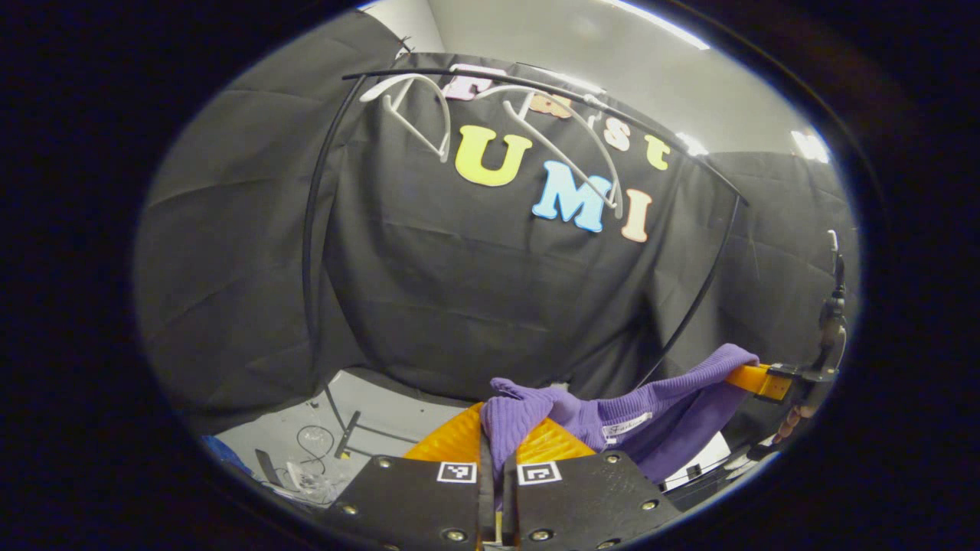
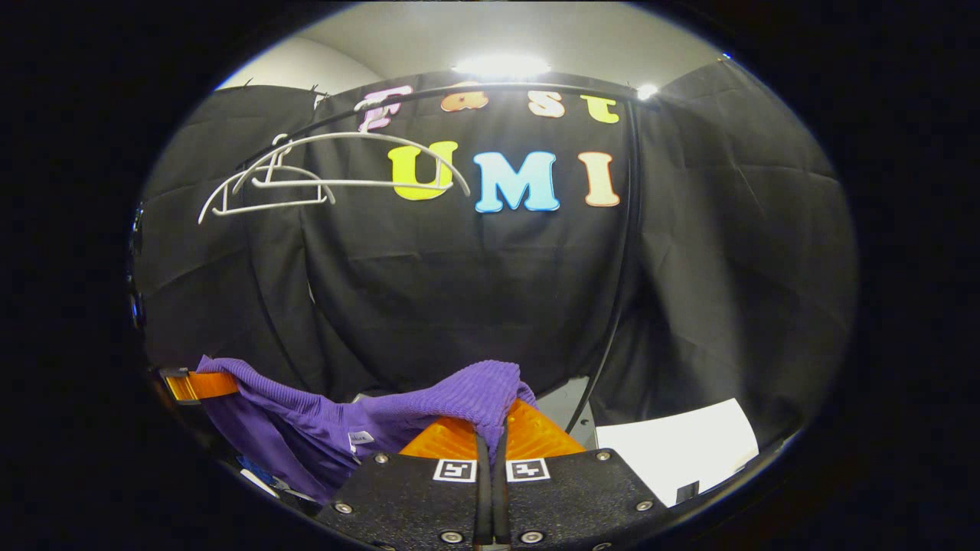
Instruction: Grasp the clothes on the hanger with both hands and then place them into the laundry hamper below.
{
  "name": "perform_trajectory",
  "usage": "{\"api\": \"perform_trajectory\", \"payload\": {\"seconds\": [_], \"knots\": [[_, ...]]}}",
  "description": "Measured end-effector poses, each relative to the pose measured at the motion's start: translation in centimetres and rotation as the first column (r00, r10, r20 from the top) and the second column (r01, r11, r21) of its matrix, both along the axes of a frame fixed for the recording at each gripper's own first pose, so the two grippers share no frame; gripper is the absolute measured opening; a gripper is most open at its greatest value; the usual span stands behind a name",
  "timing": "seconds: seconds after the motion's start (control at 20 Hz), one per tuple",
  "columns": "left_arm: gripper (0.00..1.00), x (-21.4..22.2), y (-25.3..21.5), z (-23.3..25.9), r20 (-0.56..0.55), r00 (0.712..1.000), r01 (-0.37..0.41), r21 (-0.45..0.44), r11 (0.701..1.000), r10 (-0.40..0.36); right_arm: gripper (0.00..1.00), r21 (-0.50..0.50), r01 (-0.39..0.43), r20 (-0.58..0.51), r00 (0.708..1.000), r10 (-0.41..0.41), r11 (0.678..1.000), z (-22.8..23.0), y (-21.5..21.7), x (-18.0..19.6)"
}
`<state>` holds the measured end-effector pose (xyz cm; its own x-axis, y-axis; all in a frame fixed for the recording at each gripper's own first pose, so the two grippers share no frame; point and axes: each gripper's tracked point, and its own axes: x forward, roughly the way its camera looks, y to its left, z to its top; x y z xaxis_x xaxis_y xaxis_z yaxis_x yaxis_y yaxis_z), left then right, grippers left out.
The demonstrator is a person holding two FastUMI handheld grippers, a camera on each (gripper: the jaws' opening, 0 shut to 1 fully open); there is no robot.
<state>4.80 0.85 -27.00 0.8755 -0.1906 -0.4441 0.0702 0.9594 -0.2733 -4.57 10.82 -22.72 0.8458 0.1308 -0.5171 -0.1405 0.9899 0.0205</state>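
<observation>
Left gripper view: left gripper point(image 1: 498, 451) pinching purple garment point(image 1: 612, 421) at bottom centre; empty hangers point(image 1: 536, 130) at top. Right gripper view: right gripper point(image 2: 494, 444) pinching the same garment point(image 2: 321, 421), lower left; looks off-hanger, so next lower it into the hamper.

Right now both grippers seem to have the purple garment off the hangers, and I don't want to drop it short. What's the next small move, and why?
Probably lower both grippers together toward the hamper. The purple garment hangs between the left gripper and the right gripper, each closed on a fold, while the white hangers sit bare on the rail above. No hamper is identifiable here, so keep holding.
</observation>
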Motion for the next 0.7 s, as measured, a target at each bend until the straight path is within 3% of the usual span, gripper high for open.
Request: {"api": "perform_trajectory", "payload": {"seconds": [0.4,0.55,0.7], "knots": [[0.04,-1.0,-2.8,-10.2,-0.152,0.984,0.107,0.069,0.992,-0.096,0.0,0.027,-0.016,-0.179,0.984,0.021,1.0,-9.0,2.2,-2.9],[0.0,-1.0,-4.0,-12.9,-0.2,0.97,0.151,0.064,0.986,-0.135,0.0,0.034,-0.018,-0.23,0.973,0.026,0.999,-11.6,3.4,-3.2],[0.04,-0.9,-5.0,-16.0,-0.238,0.956,0.188,0.053,0.981,-0.17,0.0,0.053,-0.01,-0.277,0.961,0.024,0.999,-13.8,4.4,-3.5]]}}
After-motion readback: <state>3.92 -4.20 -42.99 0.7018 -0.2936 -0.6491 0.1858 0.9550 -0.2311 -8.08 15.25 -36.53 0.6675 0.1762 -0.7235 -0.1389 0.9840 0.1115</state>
